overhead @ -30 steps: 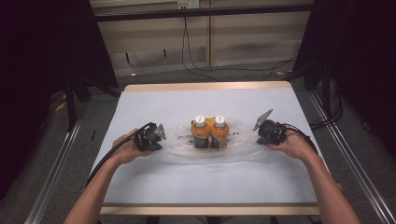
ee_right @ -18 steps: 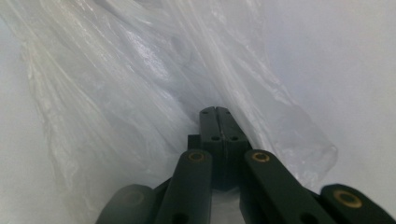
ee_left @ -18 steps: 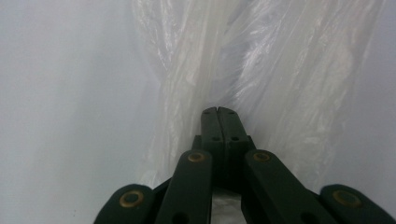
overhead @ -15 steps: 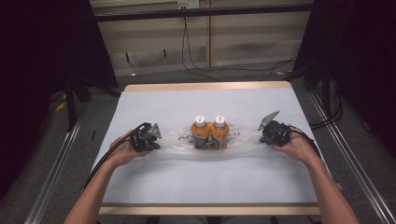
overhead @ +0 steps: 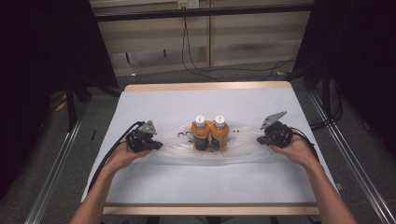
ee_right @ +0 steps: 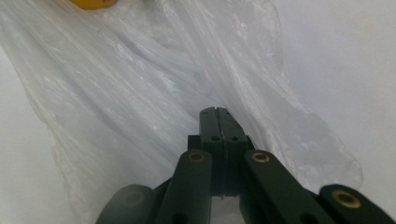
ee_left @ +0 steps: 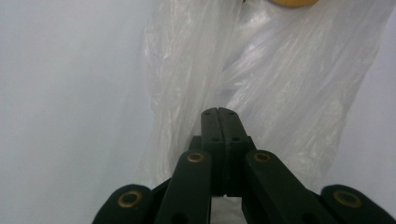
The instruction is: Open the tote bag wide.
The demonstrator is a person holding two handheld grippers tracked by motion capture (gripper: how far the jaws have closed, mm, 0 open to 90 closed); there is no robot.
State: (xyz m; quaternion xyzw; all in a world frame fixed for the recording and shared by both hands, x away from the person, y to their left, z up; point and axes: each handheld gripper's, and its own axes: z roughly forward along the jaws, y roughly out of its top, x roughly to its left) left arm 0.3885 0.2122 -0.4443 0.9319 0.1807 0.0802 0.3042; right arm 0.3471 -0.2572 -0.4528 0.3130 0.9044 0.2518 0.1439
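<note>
Item: two orange juice bottles, white caps, dark label bands; no lettering legible. They stand upright, touching side by side, at the middle of the table, on or inside a clear plastic bag that spreads flat to either side of them.

Left gripper: held at the bag's left end, jaws pressed together. The left gripper view shows the closed tips against crinkled film; whether film is pinched between them cannot be told.

Right gripper: held at the bag's right end, jaws likewise closed. The right gripper view shows the tips over the film; a pinch cannot be confirmed.

View differences: the gripper views give the bag's creases and an orange bottle edge at the top; the high view gives both hands, the trailing cables and each grey plate.

Surface: table with pale cover and wood edging. Room: dark side panels, grey floor, loose cables by the rear wall.
</note>
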